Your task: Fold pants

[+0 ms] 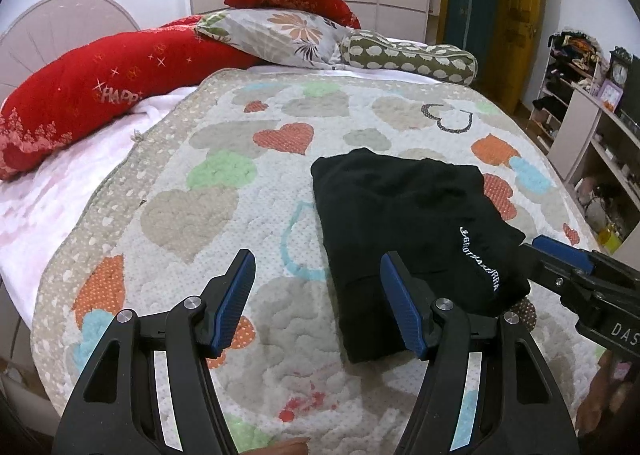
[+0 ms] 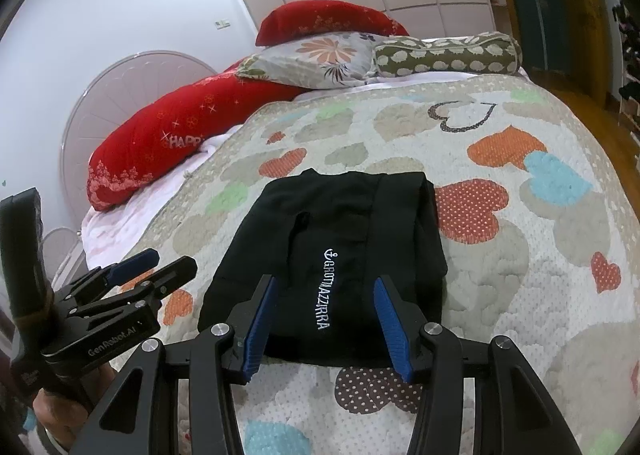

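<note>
A heart-patterned quilt [image 1: 248, 183] covers the bed, 2 red pillows [image 1: 92, 95] behind it.

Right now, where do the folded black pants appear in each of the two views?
Left wrist: black pants right of centre, beyond the right finger.
Right wrist: black pants at centre, framed by both fingers.
Shared landmark: white lettering on the pants.

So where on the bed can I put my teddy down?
The quilt is bare between the black pants and the red pillow, and also beyond the pants, before the flowered pillow. The head of the bed is crowded with pillows.
</note>
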